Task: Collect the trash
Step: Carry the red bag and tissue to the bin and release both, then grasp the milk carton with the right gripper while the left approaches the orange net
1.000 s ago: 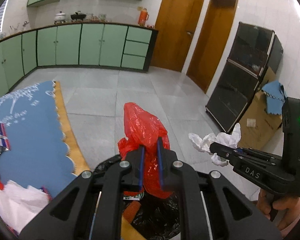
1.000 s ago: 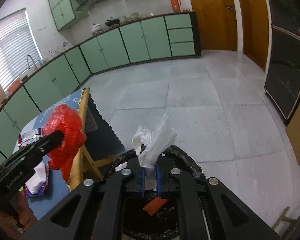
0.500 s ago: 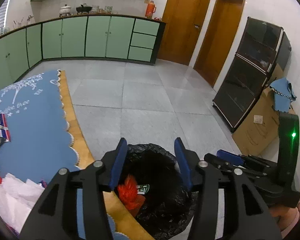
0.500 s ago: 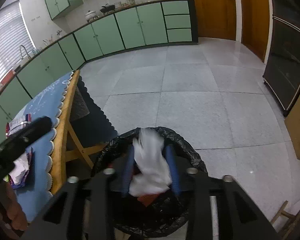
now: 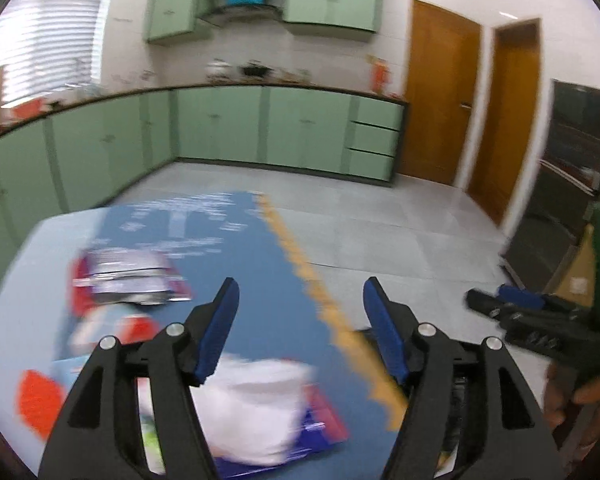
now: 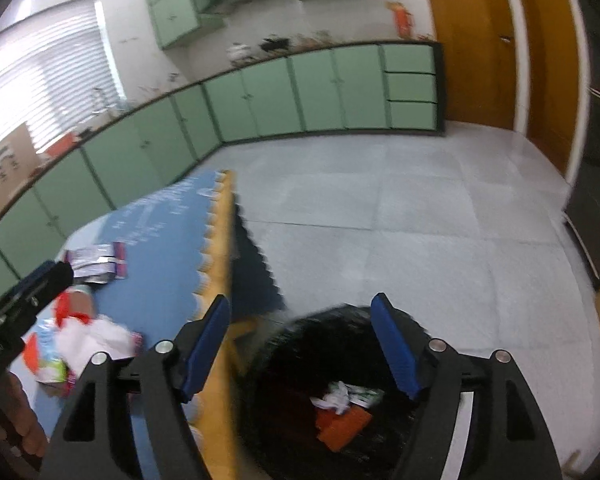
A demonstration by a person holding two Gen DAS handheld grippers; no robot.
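Note:
My left gripper (image 5: pixel 298 330) is open and empty above the blue table mat (image 5: pixel 260 276). Blurred trash lies on the mat: a white plastic bag (image 5: pixel 260 412) just below the fingers, a silver and purple wrapper (image 5: pixel 130 280) to the left, red scraps (image 5: pixel 40 400). My right gripper (image 6: pixel 300 344) is open and empty over the black-lined trash bin (image 6: pixel 300 400), which holds white crumpled paper (image 6: pixel 336 394) and an orange piece (image 6: pixel 342 426). The right gripper also shows at the right of the left wrist view (image 5: pixel 496 300), the left one at the left of the right wrist view (image 6: pixel 40 280).
The table has a yellow scalloped edge (image 6: pixel 220 280), with the bin standing right beside it. Green cabinets (image 5: pixel 260 132) line the far walls, wooden doors (image 5: pixel 440 100) and a dark cabinet (image 5: pixel 572 184) stand at the right. Grey tile floor (image 6: pixel 420 220) lies beyond.
Both grippers let go of their trash, the red bag and the white paper, into the bin and opened. The left gripper has since swung left over the table; the right stays above the bin.

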